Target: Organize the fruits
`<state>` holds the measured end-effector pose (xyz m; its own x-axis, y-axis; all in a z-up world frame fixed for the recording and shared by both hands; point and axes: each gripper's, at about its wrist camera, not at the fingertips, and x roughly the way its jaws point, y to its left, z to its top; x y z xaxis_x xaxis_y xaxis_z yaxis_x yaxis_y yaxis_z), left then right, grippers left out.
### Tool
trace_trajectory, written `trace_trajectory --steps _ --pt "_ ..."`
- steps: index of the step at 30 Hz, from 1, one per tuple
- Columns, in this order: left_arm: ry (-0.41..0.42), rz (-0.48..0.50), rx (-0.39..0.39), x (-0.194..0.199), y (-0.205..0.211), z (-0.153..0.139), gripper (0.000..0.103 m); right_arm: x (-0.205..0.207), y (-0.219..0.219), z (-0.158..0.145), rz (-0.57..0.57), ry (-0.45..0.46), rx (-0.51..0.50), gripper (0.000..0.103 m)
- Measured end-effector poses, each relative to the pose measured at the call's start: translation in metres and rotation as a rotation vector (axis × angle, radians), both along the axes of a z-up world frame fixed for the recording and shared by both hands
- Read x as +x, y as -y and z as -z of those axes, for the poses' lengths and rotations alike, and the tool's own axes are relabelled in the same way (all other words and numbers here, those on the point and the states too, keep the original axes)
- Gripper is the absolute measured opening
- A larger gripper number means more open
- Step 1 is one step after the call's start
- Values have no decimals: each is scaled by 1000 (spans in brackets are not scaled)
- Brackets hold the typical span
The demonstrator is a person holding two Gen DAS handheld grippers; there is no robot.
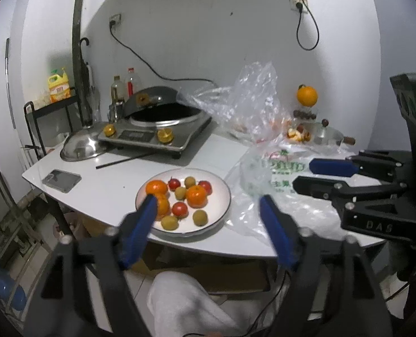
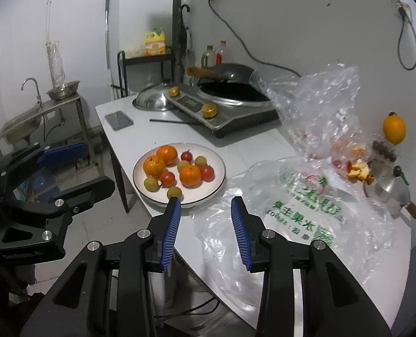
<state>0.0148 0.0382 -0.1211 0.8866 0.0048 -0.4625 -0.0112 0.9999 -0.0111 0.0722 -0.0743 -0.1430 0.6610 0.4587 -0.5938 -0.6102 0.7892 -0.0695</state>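
Fruits piled on white plate (image 2: 220, 178) near desk (image 1: 109, 185) front edge: three tangerines (image 2: 190, 175), red cherry tomatoes (image 2: 207, 173), small yellow-green fruits (image 2: 183, 165), all mixed together. Left claw (image 1: 208, 210) released, wide apart, nothing held, hovering before plate. Right claw (image 2: 205, 213) released too, empty, over printed plastic bag (image 2: 306, 213) just right of plate. More fruit scraps inside clear bag (image 2: 320, 106) further back. Step unclear: fits plate just filled, or about to be sorted by kind. Either way, careful pinch needed on small round fruit, prone to rolling.
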Motion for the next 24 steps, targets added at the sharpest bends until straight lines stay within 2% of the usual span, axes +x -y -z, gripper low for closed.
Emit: trace_trajectory --steps 7,9,12,14,15,21,24 --pt "73 4 16 -20 17 -24 87 -19 21 -25 26 64 46 40" --pt "95 2 22 -26 21 -31 95 -26 29 -32 37 85 62 40" --pt "132 5 21 -35 25 -42 96 -35 38 -44 54 117 86 42" --pt "156 2 19 -42 25 -49 96 -41 43 -52 62 138 101 61" --pt "166 0 16 -44 26 -52 96 -44 45 -56 64 149 111 62" --pt "245 -4 21 -62 30 -83 98 -61 58 -79 72 214 152 63" --pt "276 -51 38 -71 31 -99 98 -70 63 -94 73 249 170 64"
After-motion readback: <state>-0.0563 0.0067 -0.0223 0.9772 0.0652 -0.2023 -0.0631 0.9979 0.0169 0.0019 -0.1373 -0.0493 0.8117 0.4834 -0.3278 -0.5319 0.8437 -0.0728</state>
